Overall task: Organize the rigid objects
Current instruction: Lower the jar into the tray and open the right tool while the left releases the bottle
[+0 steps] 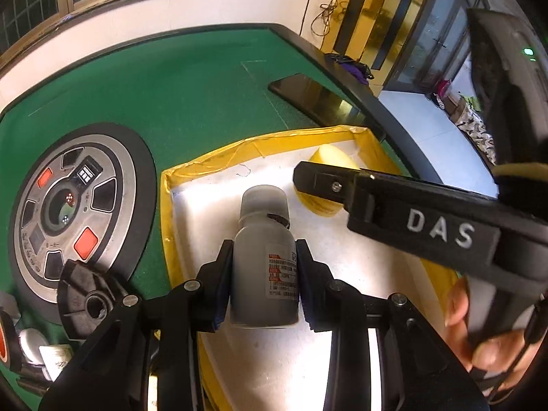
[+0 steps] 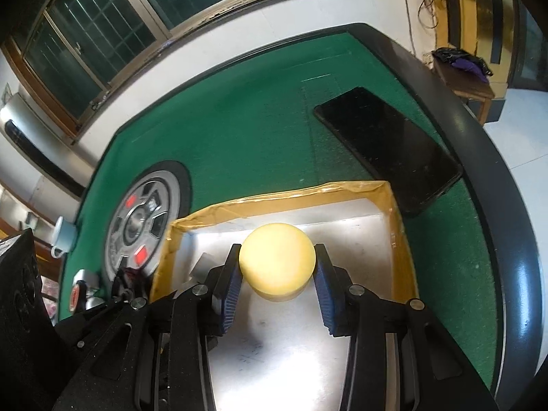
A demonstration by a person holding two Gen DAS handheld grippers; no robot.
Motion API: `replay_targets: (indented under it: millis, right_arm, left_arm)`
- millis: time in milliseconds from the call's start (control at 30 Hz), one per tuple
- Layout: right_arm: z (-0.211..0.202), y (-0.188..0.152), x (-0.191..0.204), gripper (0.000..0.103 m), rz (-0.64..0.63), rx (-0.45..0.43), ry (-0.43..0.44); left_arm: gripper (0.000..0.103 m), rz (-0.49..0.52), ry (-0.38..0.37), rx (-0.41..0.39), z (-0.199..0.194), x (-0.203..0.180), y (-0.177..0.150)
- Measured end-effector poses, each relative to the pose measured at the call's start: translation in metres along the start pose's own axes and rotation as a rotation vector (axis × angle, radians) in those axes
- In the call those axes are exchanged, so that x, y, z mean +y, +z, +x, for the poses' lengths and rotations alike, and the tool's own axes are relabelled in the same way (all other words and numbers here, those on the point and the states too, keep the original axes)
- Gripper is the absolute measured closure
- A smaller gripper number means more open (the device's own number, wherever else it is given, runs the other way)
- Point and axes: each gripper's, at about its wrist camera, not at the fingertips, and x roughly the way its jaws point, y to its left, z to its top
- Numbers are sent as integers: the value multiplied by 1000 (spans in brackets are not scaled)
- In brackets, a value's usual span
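Bottle sits clamped in my left gripper over the tray; right gripper seemingly pinches the yellow puck; I'd lower both gently, then release

- A tray is set on the counter.
- A bottle and a round block are held over the tray floor, the block to the right of the bottle and farther back.
- A phone lies just behind the tray's far right corner.
- A round panel is set into the counter left of the tray.
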Motion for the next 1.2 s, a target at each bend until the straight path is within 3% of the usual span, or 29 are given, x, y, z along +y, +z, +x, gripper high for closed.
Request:
replay_targets:
  millis: [233, 733, 867, 1200]
  right_arm:
    - [3, 1, 2, 68, -27, -3, -36]
    - [9, 2, 3, 66, -38, 41, -13]
    - [-2, 2, 6, 51, -57, -7, -24]
    - [-28, 4, 5, 50, -39, -113, -29]
  left_arm:
    - [72, -35, -2, 23, 16, -2, 1]
    - [72, -64, -15, 19, 21, 2, 3]
    - [72, -88, -40, 11, 19, 6, 3]
    - [71, -63, -51, -51, -3, 6, -6]
